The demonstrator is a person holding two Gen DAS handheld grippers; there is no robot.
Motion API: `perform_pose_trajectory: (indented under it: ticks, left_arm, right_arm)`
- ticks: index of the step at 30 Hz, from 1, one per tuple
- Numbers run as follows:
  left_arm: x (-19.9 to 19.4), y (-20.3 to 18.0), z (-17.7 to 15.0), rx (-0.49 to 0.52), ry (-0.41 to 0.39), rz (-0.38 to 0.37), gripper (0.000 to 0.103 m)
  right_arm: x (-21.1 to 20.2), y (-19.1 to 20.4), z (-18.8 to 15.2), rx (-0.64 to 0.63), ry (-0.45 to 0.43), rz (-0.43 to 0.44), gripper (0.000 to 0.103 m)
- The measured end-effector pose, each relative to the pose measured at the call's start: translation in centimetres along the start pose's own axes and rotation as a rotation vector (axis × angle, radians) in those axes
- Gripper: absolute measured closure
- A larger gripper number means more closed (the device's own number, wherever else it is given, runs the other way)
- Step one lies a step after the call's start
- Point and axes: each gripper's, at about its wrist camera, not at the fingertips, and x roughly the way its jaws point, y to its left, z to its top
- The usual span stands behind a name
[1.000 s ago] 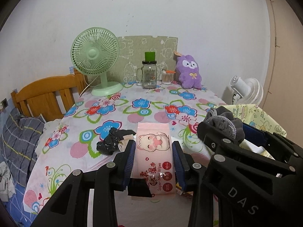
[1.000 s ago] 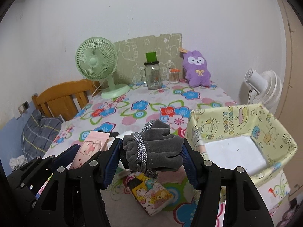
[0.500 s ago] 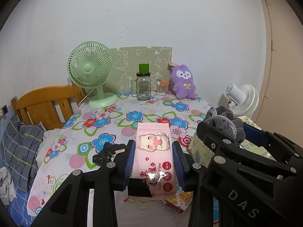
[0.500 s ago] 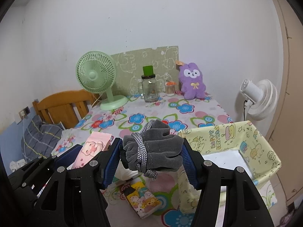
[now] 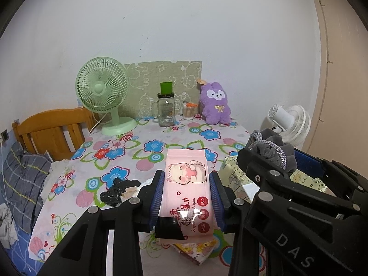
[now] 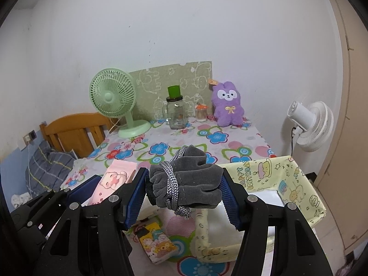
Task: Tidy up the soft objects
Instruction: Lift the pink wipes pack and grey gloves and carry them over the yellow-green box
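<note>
My left gripper (image 5: 186, 197) pinches a flat pink plastic pack of wet wipes (image 5: 187, 188) by its 2 long edges, blue ribbed pads pressed against the glossy film. The pack is a long rectangle printed with a cartoon cat, red round badges and the words "Wipes"; a black tab covers its near end. Its long axis runs straight away from me, the sealed far end pointing toward the far side of the table, and it hangs above the flowered tablecloth (image 5: 128, 156).

My right gripper (image 6: 185, 191) clamps a soft grey velvet drawstring pouch (image 6: 191, 186), crumpled into folds and wrapped by a grey braided cord (image 6: 171, 184) whose knotted end dangles below. The pouch lies crosswise between the pads, its bunched, cord-tied neck to the left.

Just right of and below the pouch stands a pale yellow fabric box with cartoon prints (image 6: 296, 184), open-topped, with a white floor. On the cloth near me lies a small colourful cartoon packet (image 6: 158, 246). Left of the wipes sits a crumpled black item (image 5: 115, 193); I cannot tell what it is.
</note>
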Motion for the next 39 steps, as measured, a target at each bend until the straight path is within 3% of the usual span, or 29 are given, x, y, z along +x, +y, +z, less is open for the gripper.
perform_pose_trajectory:
  ticks: [24, 39]
  left_arm:
    - [2.2, -6.1, 1.0, 0.025, -0.002, -0.028, 0.063]
    - [5.6, -9.2, 1.1, 0.054, 0.050, -0.104, 0.063]
  right_arm:
    - [0.0, -6.6, 0.5, 0.020, -0.014, -0.025, 0.039]
    - [2.0, -10.4, 0.4, 0.045, 0.008, -0.071, 0.039]
